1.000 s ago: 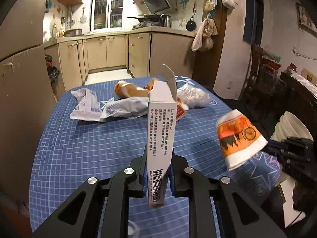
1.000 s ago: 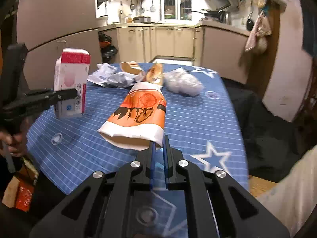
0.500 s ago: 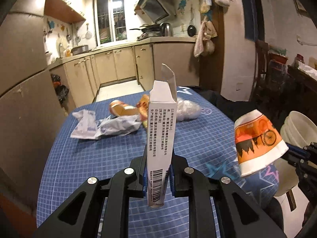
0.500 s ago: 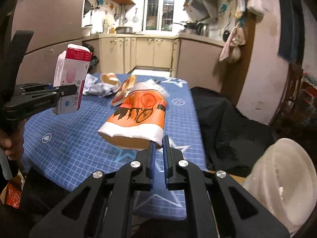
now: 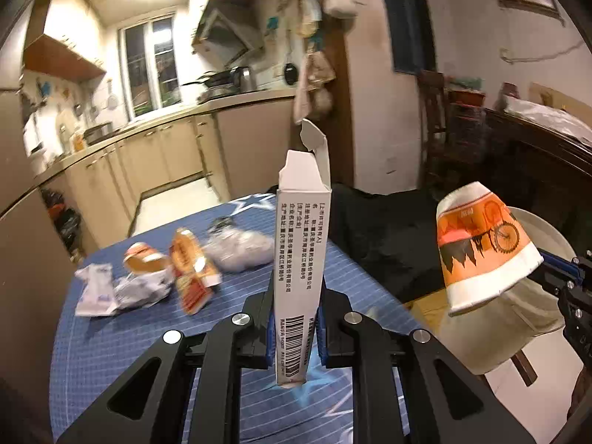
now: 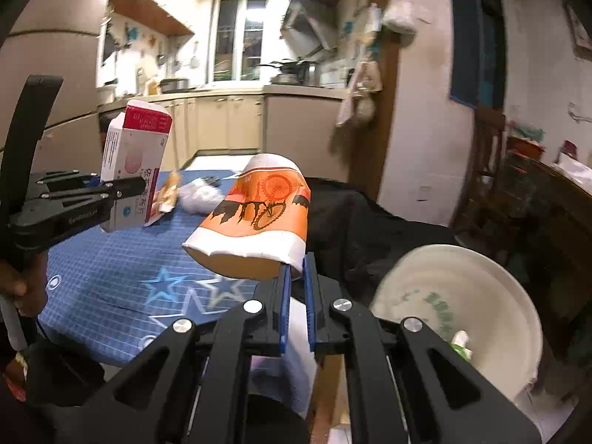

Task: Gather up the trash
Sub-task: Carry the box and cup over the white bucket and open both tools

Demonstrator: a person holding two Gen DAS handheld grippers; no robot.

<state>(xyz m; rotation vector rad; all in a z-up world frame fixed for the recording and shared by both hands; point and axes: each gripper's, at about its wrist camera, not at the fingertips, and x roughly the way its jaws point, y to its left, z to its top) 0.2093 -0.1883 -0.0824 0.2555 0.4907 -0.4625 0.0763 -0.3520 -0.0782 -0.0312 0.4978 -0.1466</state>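
Pinching the thin rim of the light, crushable orange-and-white paper cup (image 6: 255, 222), my right gripper (image 6: 296, 281) needs gentle pressure only.

From my left gripper (image 5: 296, 318), the blue tablecloth (image 5: 122, 336) lies bare close in; crumpled wrappers (image 5: 148, 281) block passage at ten o'clock. At three o'clock the paper cup (image 5: 481, 248) hangs beside it, over the white bin (image 6: 462, 310).

Wrappers (image 5: 148, 281) lie bunched at the far end of the bench (image 5: 111, 340), the carton (image 5: 301, 259) left of the cup (image 5: 481, 248), and a bin (image 6: 462, 314) probably sits right of the bench.
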